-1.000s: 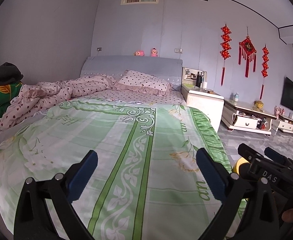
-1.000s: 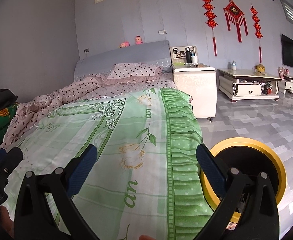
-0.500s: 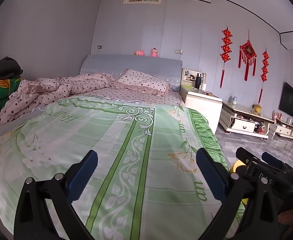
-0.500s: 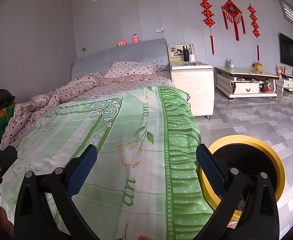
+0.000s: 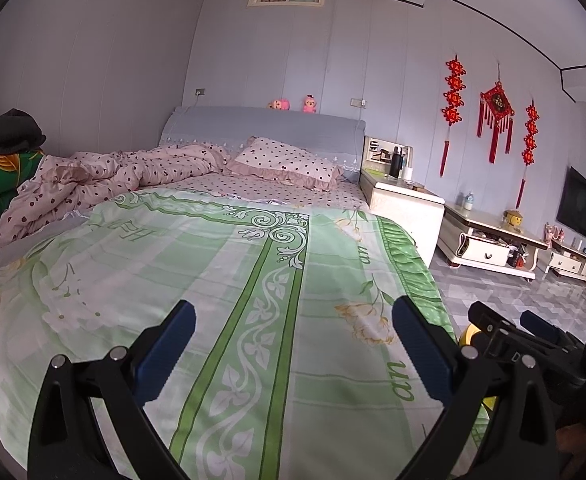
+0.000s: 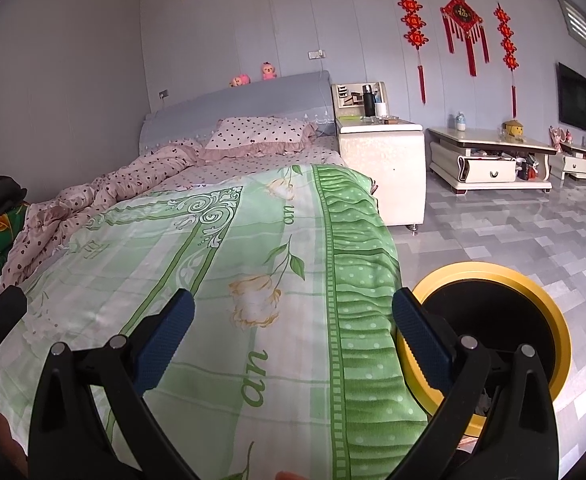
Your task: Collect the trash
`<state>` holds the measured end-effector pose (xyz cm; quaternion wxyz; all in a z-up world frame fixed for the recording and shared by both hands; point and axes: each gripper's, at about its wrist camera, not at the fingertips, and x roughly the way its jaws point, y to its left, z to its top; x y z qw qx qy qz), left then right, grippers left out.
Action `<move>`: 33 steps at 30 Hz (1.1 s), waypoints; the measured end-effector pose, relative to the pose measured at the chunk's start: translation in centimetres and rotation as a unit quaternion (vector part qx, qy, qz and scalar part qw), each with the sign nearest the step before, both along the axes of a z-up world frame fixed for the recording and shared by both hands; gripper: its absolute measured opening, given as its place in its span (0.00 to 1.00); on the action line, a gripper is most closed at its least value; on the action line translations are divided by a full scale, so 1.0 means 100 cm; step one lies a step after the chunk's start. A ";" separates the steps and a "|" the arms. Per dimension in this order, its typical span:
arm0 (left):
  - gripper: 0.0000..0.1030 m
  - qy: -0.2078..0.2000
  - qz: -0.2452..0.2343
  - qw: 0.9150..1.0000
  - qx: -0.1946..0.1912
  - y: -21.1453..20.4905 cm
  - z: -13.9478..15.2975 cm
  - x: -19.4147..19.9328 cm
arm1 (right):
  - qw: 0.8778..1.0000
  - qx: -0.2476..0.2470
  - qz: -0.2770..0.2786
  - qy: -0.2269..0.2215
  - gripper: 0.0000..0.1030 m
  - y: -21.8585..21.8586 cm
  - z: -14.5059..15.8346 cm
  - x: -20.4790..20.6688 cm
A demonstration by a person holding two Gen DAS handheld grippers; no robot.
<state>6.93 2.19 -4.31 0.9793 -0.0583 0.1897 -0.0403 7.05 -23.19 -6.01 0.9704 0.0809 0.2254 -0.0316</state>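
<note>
A round bin with a yellow rim (image 6: 493, 276) and a black inside stands on the floor beside the bed's right side; a sliver of its rim shows in the left wrist view (image 5: 466, 336). My right gripper (image 6: 293, 344) is open and empty above the bed's right edge, its right finger in front of the bin. My left gripper (image 5: 293, 344) is open and empty above the green floral bedspread (image 5: 233, 280). The right gripper's body shows at the right of the left wrist view (image 5: 525, 340). I see no loose trash on the bed.
A pink dotted quilt (image 5: 105, 176) and pillow (image 5: 289, 160) lie at the bed's head. A white nightstand (image 6: 381, 160) with a bottle stands right of the bed, then a low TV cabinet (image 6: 489, 160). Grey tiled floor (image 6: 513, 232) lies to the right.
Both grippers have tilted up and drawn back a little, so the bed sits lower in both views. The jaws stay open and empty.
</note>
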 end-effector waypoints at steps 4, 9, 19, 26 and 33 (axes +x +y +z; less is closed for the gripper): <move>0.92 0.001 -0.002 1.000 -0.002 0.000 -0.001 0.000 | 1.000 0.000 0.000 0.001 0.92 0.000 -0.001 0.001; 0.92 0.001 -0.001 1.000 -0.002 -0.001 -0.003 -0.001 | 1.000 0.000 0.000 0.002 0.92 0.000 -0.001 0.001; 0.92 0.002 -0.001 1.000 -0.004 -0.001 -0.003 0.000 | 1.000 0.001 0.000 0.004 0.92 0.000 -0.001 0.001; 0.92 0.002 -0.002 1.000 -0.004 -0.001 -0.004 0.000 | 1.000 0.001 -0.001 0.006 0.92 0.000 -0.004 0.002; 0.92 0.002 -0.001 1.000 -0.004 -0.002 -0.004 -0.001 | 1.000 0.002 -0.001 0.010 0.92 0.002 -0.010 0.001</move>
